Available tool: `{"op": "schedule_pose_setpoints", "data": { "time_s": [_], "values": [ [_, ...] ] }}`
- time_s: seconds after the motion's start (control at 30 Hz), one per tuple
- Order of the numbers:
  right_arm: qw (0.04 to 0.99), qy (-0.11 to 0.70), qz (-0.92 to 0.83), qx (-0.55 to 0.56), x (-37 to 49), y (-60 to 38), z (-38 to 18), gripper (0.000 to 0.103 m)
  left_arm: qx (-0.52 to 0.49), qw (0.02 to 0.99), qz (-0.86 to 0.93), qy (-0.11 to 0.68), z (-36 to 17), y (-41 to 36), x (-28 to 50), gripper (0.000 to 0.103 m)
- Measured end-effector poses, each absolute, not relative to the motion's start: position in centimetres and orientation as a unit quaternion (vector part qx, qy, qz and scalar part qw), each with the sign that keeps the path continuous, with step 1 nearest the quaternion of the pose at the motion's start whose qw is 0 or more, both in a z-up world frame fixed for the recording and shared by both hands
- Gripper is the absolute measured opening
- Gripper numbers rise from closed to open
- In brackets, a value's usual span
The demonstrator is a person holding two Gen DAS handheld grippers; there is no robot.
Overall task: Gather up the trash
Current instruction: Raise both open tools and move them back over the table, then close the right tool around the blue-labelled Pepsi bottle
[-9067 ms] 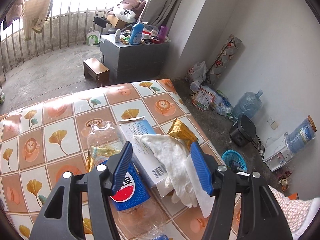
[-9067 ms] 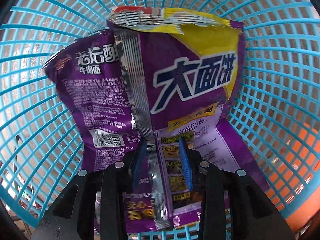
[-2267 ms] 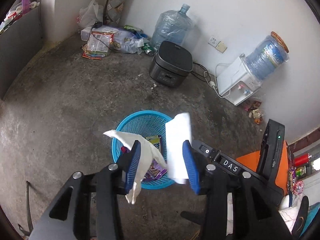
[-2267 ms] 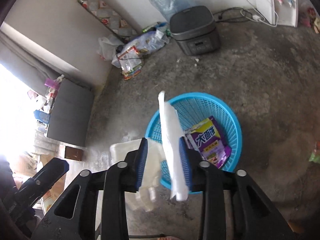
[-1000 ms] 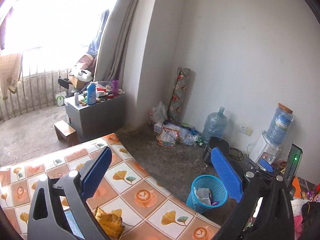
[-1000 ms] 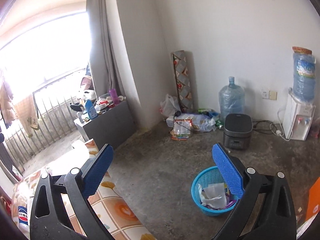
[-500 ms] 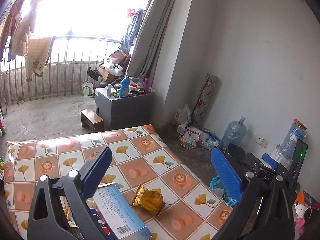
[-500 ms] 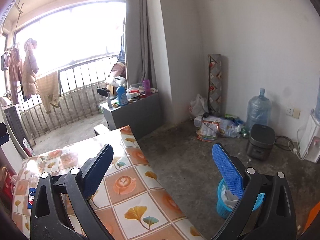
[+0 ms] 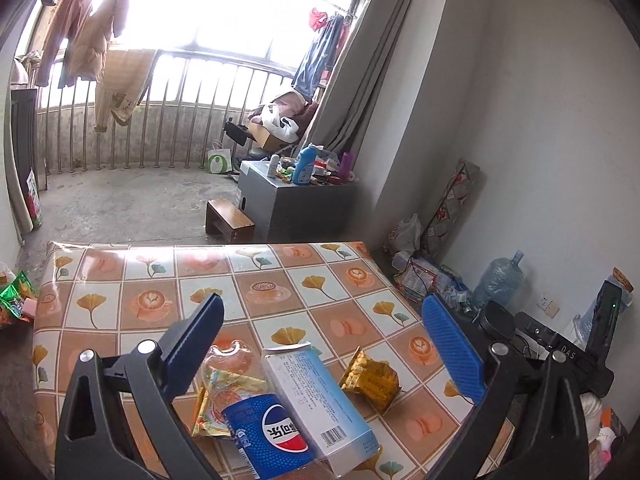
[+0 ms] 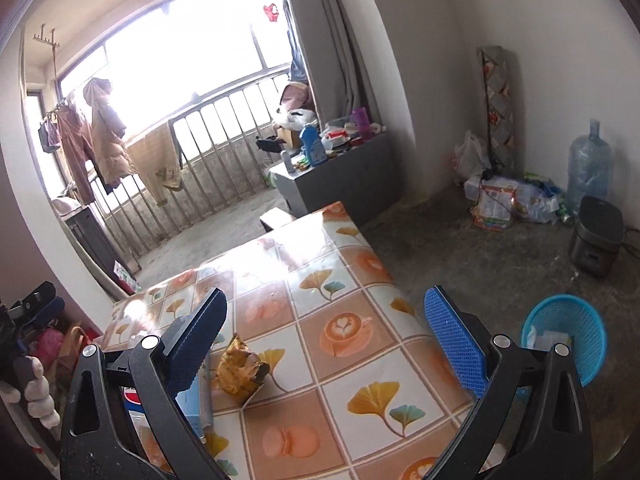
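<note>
On the patterned table [image 9: 280, 280] lie a clear Pepsi bottle [image 9: 264, 428], a white and blue carton [image 9: 316, 396], a crumpled gold wrapper [image 9: 372, 376] and a yellow packet [image 9: 216, 400] under the bottle. My left gripper [image 9: 320, 344] hangs open above the bottle and carton, holding nothing. My right gripper [image 10: 324, 340] is open and empty over the table [image 10: 344, 292], with the gold wrapper [image 10: 240, 368] near its left finger. The blue basket [image 10: 568, 336] stands on the floor to the right, with white tissue inside.
A grey cabinet [image 9: 296, 204] crowded with bottles and a small wooden stool [image 9: 228, 220] stand beyond the table. A rice cooker [image 10: 596, 236], water jugs and plastic bags line the right wall. Snack bags [image 9: 16, 300] lie on the floor left of the table.
Both grippers have swung from the basket back toward the table and come lower over it. The tissue they held 2.3 s ago now lies in the basket; both stay wide open.
</note>
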State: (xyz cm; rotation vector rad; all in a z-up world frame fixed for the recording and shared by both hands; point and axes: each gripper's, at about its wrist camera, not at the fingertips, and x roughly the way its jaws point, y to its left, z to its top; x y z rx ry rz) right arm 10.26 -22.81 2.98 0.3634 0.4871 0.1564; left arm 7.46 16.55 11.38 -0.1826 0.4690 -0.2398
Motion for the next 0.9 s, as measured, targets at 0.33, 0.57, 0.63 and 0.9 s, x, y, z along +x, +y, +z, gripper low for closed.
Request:
{"op": "schedule_pose_setpoints", "data": {
  "time_s": [0.33,0.57,0.63,0.9],
  "values": [
    [0.909,0.339,0.167,0.178,13.2,-16.1,-0.2,0.09,-0.116,0.949,-0.096,0.278,7.9,21.9,8.0,0.097],
    [0.869,0.414,0.179,0.204,15.5,-14.3,-2.8,0.074,-0.127,0.936,-0.106,0.311,5.6,22.9,8.3,0.097],
    [0.863,0.428,0.175,0.201,16.0,-14.1,-3.3,0.071,-0.127,0.932,-0.112,0.32,5.0,22.8,8.2,0.097],
    [0.849,0.46,0.165,0.198,17.1,-13.8,-3.9,0.051,-0.118,0.923,-0.137,0.338,4.4,22.2,8.5,0.097]
  ]
}}
